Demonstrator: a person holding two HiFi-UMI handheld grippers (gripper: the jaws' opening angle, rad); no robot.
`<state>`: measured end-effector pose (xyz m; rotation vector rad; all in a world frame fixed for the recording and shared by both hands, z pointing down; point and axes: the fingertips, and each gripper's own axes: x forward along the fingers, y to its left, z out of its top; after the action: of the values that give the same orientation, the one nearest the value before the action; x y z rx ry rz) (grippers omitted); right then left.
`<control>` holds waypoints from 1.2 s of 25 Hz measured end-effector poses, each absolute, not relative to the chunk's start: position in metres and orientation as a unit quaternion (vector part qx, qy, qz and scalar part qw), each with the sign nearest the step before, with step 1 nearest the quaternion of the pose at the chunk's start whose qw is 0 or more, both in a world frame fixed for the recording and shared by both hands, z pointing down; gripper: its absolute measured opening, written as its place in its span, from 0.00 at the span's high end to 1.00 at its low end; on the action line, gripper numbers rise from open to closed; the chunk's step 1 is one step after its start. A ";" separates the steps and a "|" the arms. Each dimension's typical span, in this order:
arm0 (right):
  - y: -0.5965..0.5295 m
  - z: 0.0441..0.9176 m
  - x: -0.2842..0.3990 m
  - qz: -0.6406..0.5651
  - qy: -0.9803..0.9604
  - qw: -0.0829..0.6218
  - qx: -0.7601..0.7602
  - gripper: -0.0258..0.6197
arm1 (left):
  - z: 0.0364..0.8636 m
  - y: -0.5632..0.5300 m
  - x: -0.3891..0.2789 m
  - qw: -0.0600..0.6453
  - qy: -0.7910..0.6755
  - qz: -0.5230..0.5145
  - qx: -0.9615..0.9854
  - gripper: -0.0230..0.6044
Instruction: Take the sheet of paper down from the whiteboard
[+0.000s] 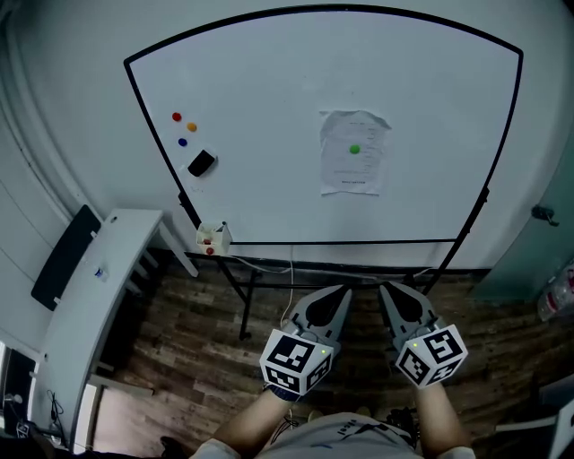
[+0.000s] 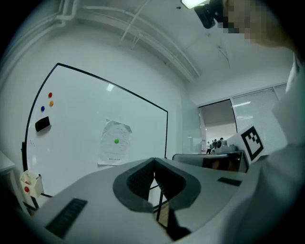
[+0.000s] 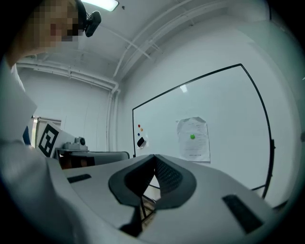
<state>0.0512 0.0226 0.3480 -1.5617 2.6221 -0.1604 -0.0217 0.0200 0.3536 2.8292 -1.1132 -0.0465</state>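
Straight ahead of the two tools, in the head view, stands one whiteboard (image 1: pixel 269 81) on a black frame, well apart from both. The left tool (image 1: pixel 343 291) and the right tool (image 1: pixel 387 288) are held side by side, low in front of the person. Each is clenched on nothing, and each carries one marker cube (image 1: pixel 296 360). One sheet of paper (image 1: pixel 352 175), creased, hangs flat on the board, up beyond the tools' tips, pinned by one green magnet (image 1: pixel 354 149). Off to the left of the left tool, three loose magnets sit on the board: one red magnet (image 1: pixel 177 116), one orange magnet (image 1: pixel 191 126) and one blue magnet (image 1: pixel 183 142). One black eraser (image 1: pixel 201 163) is just below them. One small box (image 1: pixel 213 238) sits at the board's lower left corner. Farther left again, one long white bench (image 1: pixel 99 287) runs along the wall. Dark wood-plank floor (image 1: pixel 206 323) lies under the tools.

From the left gripper view, that tool's jaws meet tip to tip, empty. The sheet is above and to the left of the tip, far off on the board, with the three magnets and the eraser farther left. To the tool's right a doorway (image 2: pixel 217 124) shows a few people in the distance. The walls are pale, ceiling pipes (image 2: pixel 143 35) cross overhead, and one ceiling light (image 2: pixel 193 3) glows.

From the right gripper view, its jaws are likewise pressed together with nothing between. The sheet hangs above and to the right of the tip; magnets and eraser are above it, slightly left.
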 end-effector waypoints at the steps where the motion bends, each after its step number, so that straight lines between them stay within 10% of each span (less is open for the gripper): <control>1: 0.022 0.347 0.050 -0.049 0.855 0.043 -0.514 0.94 | 0.355 0.019 -0.025 0.047 -0.367 -0.012 0.929 0.94; 30: -0.193 0.333 0.078 0.011 0.863 0.041 -0.504 0.93 | 0.321 -0.195 -0.010 -0.061 -0.428 0.019 0.902 0.94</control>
<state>0.0781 -0.1933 0.3331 -1.5423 2.6428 0.0343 -0.0098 -0.1953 0.3208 2.9485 -1.3996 0.0617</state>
